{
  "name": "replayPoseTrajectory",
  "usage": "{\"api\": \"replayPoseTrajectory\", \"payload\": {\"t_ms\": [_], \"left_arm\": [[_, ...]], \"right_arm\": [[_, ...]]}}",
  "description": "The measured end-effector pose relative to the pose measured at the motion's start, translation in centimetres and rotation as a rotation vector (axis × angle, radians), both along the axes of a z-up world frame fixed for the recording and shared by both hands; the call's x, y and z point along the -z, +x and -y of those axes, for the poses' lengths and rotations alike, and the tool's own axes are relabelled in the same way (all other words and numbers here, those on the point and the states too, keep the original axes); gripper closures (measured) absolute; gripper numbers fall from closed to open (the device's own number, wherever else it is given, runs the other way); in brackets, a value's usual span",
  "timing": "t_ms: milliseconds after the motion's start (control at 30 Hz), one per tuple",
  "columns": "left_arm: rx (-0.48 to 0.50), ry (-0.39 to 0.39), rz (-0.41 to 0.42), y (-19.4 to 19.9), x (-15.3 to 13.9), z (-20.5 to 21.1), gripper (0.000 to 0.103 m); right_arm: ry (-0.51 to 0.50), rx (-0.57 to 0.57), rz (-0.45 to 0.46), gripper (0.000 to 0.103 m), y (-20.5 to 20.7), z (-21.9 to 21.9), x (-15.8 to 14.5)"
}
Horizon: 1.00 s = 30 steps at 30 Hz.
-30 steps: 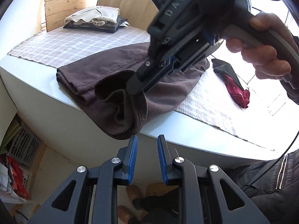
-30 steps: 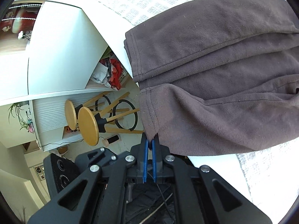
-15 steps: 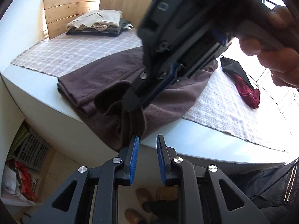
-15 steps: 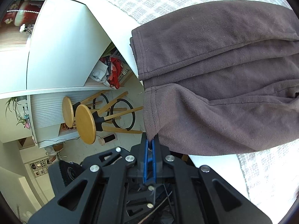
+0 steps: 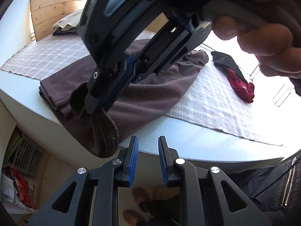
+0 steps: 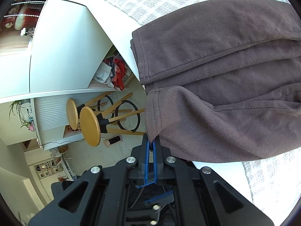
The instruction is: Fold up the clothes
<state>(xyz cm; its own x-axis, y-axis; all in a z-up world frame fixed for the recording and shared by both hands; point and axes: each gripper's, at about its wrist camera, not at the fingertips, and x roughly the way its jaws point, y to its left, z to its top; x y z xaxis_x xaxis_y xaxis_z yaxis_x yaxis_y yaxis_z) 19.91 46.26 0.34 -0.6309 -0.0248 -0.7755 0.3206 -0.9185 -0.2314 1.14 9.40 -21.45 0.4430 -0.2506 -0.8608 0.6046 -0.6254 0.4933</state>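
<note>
Fleece (image 6: 216, 75), brown, pinched by right gripper (image 6: 151, 143).

My right tool (image 6: 152, 145) pinches the hemmed corner of the brown fleece garment (image 6: 225, 86), which hangs over the white counter (image 6: 222, 171) edge. Beyond it I see two wooden stools (image 6: 88, 120) on the floor.

Two wooden stools (image 6: 90, 121) on pale, perhaps marbled floor (image 6: 90, 154)

The right tool (image 5: 97, 111) is blocking the space above the brown garment (image 5: 150, 98) — bare white surface (image 5: 188, 141) is lying open ahead of the left tool (image 5: 146, 160).
</note>
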Motion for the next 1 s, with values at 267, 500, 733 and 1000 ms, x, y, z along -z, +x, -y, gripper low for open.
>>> {"api": "replayPoseTrajectory", "payload": {"t_ms": [267,500,733,1000], "left_arm": [[-0.183,-0.056,0.028,4.9,-1.5,2.3,0.087],[-0.065,-0.043,-0.012,3.2,-2.3,0.7,0.082],[-0.103,0.022,-0.014,7.3,-5.3,2.5,0.08],[0.008,-0.017,0.04,-1.8,-2.8,4.1,0.077]], "right_arm": [[0.0,-0.013,0.02,0.099,0.0,0.0,0.2],[0.004,-0.033,0.041,0.096,0.5,0.3,0.4],[-0.106,-0.11,0.07,0.088,0.0,-3.1,-3.5],[0.01,0.04,-0.179,0.088,-6.9,-6.5,1.5]]}}
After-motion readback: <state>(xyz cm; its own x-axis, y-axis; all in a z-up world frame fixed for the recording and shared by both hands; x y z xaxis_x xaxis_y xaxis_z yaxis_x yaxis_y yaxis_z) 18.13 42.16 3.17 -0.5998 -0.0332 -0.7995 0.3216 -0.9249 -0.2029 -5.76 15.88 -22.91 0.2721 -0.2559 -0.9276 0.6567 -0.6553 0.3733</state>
